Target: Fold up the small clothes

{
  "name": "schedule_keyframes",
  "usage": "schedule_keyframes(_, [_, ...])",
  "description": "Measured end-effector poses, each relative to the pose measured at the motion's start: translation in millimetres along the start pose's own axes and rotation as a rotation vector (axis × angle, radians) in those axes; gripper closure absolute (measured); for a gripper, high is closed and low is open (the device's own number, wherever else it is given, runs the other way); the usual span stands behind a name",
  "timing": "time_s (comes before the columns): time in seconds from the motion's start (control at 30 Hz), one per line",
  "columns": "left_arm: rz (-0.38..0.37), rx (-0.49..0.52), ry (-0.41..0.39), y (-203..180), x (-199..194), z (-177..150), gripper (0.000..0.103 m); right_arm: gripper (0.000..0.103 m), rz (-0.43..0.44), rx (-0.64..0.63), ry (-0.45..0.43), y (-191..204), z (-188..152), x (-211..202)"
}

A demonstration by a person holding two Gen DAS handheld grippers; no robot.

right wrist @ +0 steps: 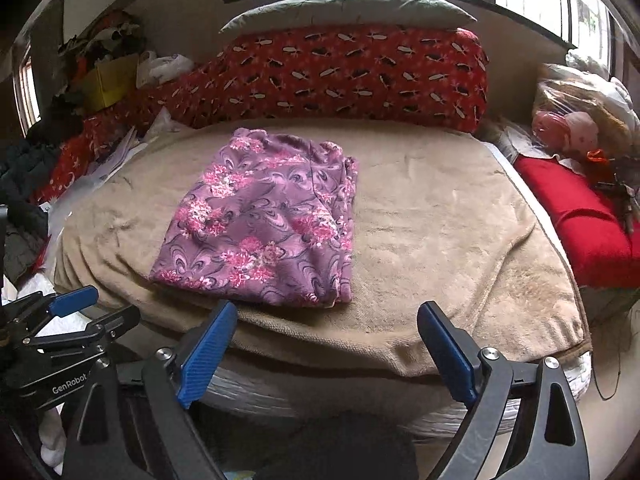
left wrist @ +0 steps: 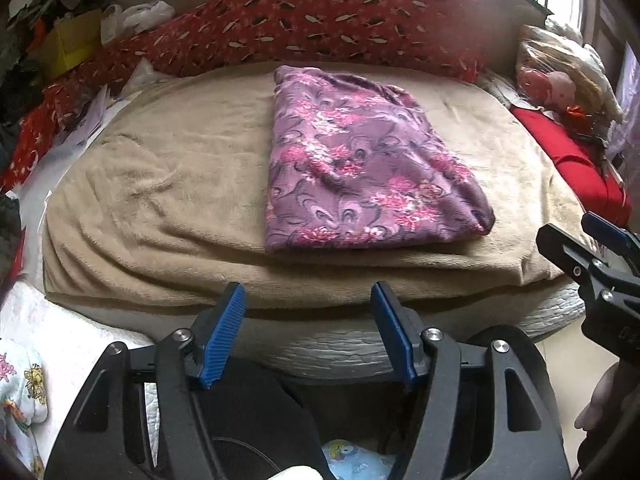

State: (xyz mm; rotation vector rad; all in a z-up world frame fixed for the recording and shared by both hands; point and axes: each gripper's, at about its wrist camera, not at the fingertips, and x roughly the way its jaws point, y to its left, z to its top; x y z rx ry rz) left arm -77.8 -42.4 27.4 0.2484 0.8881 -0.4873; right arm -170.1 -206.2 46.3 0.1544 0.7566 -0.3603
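A purple garment with pink flowers [left wrist: 360, 164] [right wrist: 264, 220] lies folded into a rectangle on the beige blanket [left wrist: 160, 184] [right wrist: 440, 232]. My left gripper [left wrist: 308, 300] hangs open off the bed's near edge, short of the garment, with nothing between its blue pads. My right gripper [right wrist: 326, 320] is also open and empty, near the blanket's front edge just below the garment's near hem. Each gripper shows at the side of the other's view: the right gripper [left wrist: 584, 236] and the left gripper [right wrist: 100, 304].
A long red patterned bolster [left wrist: 320, 20] [right wrist: 340, 76] lines the back of the bed under a grey pillow [right wrist: 344, 12]. A red cushion [left wrist: 572, 164] [right wrist: 588, 224] and bagged toys sit right. Clutter and a yellow box [left wrist: 68, 44] stand left. White printed cloth [left wrist: 24, 392] lies near left.
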Motion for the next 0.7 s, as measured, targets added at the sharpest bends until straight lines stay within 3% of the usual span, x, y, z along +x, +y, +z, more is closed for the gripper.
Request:
schedule_keyframes(0.4, [-0.081,-0.014,0.051,-11,-2,-1,0.039,0.008,0.024,0.036,0.024,-12,-1,4])
schedule_keyframes(0.7, [-0.031,0.002,0.043,-15,-3,0,0.038,0.008,0.03,0.038,0.035,-18,2,8])
